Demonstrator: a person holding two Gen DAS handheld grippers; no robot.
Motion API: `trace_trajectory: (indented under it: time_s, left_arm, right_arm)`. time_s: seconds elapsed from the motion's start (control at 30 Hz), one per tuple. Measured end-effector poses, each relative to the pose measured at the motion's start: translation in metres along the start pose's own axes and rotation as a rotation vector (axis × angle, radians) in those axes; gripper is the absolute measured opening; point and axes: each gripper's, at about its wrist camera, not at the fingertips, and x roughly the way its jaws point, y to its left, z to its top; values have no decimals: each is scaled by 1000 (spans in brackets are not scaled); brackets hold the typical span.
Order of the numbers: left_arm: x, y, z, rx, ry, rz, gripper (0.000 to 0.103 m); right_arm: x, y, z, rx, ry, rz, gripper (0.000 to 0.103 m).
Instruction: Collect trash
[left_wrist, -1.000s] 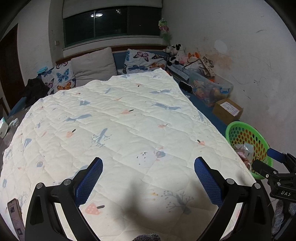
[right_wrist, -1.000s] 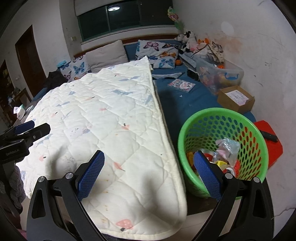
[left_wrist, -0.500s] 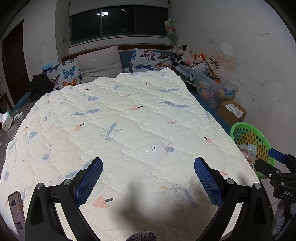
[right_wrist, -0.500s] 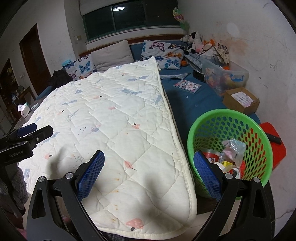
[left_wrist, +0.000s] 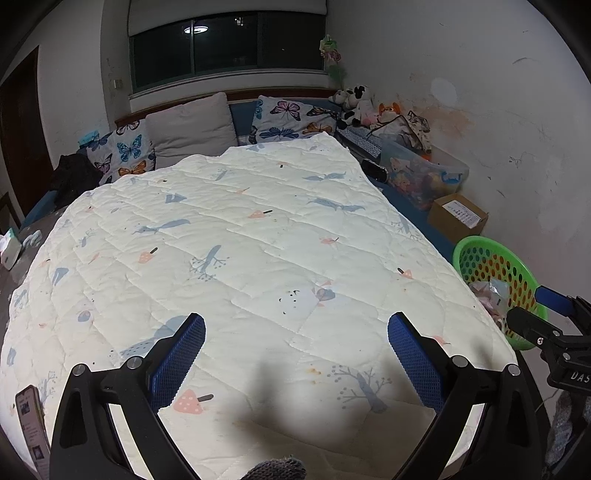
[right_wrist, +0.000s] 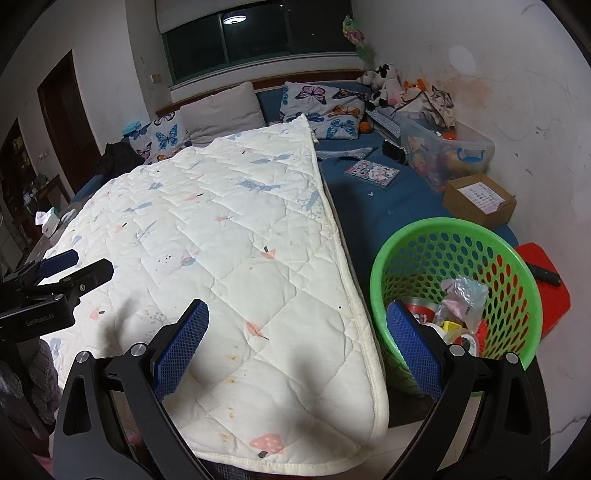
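I hold both tools over the quilt (left_wrist: 258, 240) on the bed; the left hand-held gripper (left_wrist: 295, 354) and right hand-held gripper (right_wrist: 297, 343) both stand wide apart, empty. The trash (right_wrist: 458, 306) sits in the green basket (right_wrist: 417, 236) beside the bed. I'd scan the quilt and blue sheet for leftover scraps before reaching. Only my right view shows the basket's contents and a booklet (right_wrist: 371, 172) on the sheet; my left view shows a phone (left_wrist: 31, 421) at the quilt's near edge

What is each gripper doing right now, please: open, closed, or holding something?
Left gripper: open, holding nothing, over the quilt.
Right gripper: open, holding nothing, beside the green basket.
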Motion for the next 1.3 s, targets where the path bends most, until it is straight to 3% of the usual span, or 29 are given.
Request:
trace_trajectory:
  time_s: [1.3]
  left_arm:
    - [1,-19,3,46,-7,-14,96]
  right_arm:
    - [-6,-18,-5,38,2,-50,96]
